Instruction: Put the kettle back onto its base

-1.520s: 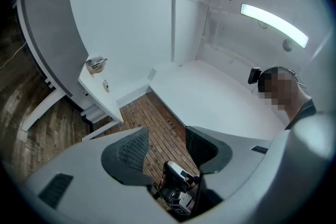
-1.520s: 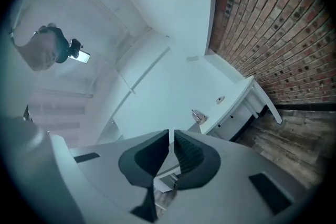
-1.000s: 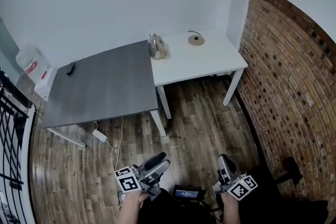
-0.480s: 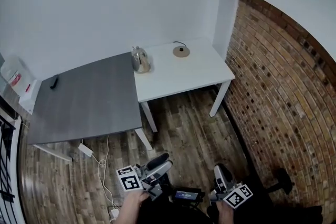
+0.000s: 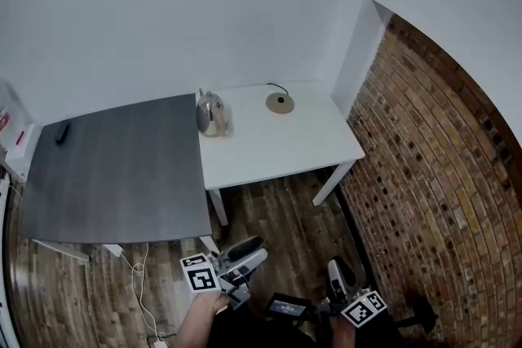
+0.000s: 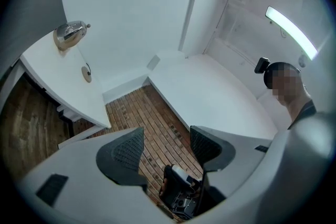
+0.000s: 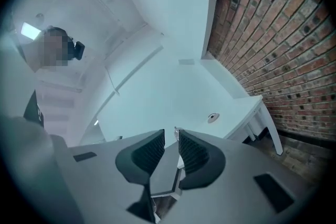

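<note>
The kettle (image 5: pixel 211 113) is seen upright at the left edge of the white table (image 5: pixel 277 152), apart from its base (image 5: pixel 280 103) near that table's back edge, with bare top between them. A grey table (image 5: pixel 114 175) is butted against the white table's left side, a brick wall (image 5: pixel 424 175) stands to its right, and wood floor (image 5: pixel 281 212) lies open before it. There, well short of the white table, the left gripper (image 5: pixel 251 250) is held spread and empty, while the right gripper (image 5: pixel 334 269) has just been opening to a narrow gap with nothing between.

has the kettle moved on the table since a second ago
No. The kettle stands at the same left edge of the white table, just as far from its base; only the view shifted.
</note>
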{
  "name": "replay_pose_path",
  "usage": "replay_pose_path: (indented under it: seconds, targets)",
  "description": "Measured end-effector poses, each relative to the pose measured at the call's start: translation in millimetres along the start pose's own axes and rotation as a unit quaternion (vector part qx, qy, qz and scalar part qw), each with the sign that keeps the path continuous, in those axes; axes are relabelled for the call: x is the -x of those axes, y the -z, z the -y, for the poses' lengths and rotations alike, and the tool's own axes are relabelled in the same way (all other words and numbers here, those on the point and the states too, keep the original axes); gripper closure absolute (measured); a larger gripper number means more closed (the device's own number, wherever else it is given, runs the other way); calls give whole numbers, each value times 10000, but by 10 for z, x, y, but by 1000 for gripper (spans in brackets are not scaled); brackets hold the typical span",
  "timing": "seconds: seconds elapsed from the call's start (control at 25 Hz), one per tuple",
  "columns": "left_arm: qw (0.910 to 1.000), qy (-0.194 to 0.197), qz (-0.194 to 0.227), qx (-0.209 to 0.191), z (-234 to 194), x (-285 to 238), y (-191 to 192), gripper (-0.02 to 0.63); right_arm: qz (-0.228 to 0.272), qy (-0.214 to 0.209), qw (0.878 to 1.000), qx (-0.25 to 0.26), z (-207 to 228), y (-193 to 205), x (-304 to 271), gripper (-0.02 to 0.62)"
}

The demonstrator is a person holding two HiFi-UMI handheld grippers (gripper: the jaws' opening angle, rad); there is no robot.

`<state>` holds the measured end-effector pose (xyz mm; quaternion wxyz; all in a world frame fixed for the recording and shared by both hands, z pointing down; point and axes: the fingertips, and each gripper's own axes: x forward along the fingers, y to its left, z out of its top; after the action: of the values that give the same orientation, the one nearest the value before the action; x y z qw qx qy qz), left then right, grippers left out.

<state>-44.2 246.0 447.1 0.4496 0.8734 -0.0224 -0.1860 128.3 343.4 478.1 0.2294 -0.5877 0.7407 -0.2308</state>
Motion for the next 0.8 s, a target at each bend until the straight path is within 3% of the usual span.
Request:
replay_pose_path:
  seconds: [0.44,0.8]
  targets:
    - [9988,-302,385,41,-633,61,-690,330,-281,-112,9994,-144,251,58,-971,528]
    - [9889,-980,1048,-395,-1150,-243,-1284,330,-812,-957,9916,-302,795,-148,-2139,528]
